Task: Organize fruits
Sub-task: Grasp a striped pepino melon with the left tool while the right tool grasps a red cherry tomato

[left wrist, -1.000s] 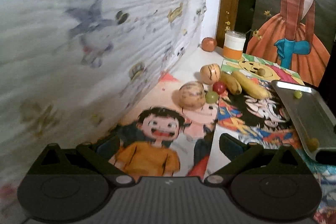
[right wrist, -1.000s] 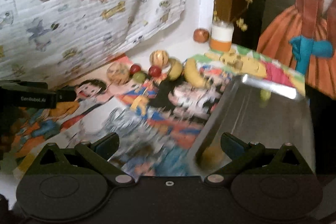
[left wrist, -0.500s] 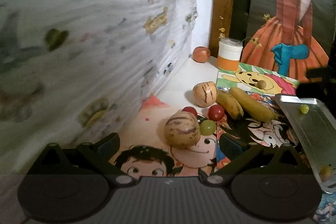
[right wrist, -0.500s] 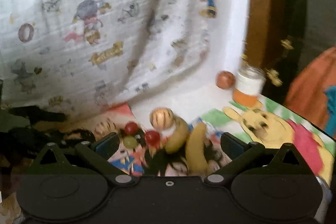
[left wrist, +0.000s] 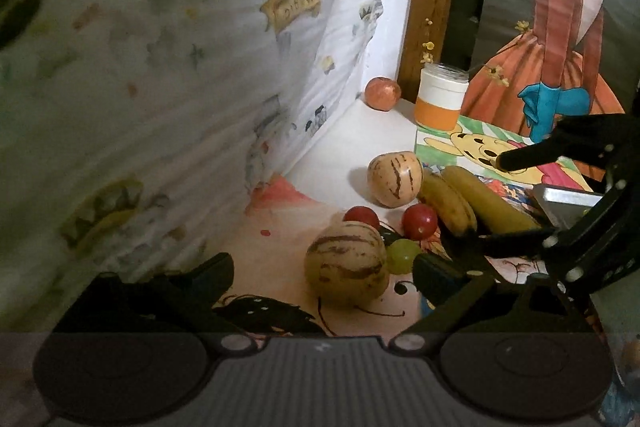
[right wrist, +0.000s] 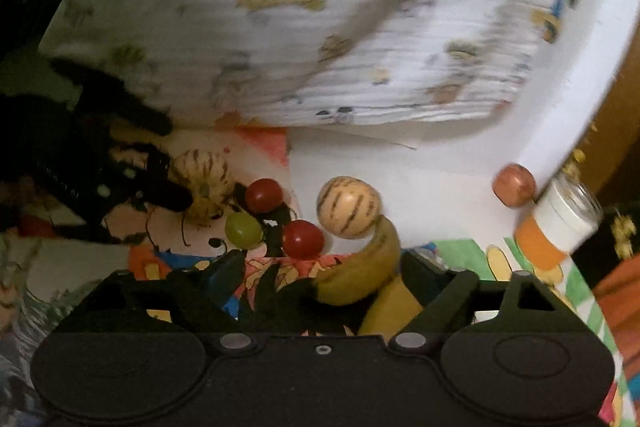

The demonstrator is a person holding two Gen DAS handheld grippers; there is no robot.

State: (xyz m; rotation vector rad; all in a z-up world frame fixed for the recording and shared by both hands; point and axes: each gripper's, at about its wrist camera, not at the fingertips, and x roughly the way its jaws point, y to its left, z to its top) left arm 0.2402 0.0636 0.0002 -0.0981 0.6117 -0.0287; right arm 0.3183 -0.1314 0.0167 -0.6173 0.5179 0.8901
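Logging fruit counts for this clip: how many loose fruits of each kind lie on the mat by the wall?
Striped melons: 2
Bananas: 2
Red cherry tomatoes: 2
Green grape: 1
Orange-red fruit by the jar: 1
Total: 8

Dim room. A white cartoon-print cloth hangs left of the tongs; ahead stand a white wall, a wooden post and a painted orange-dress picture.
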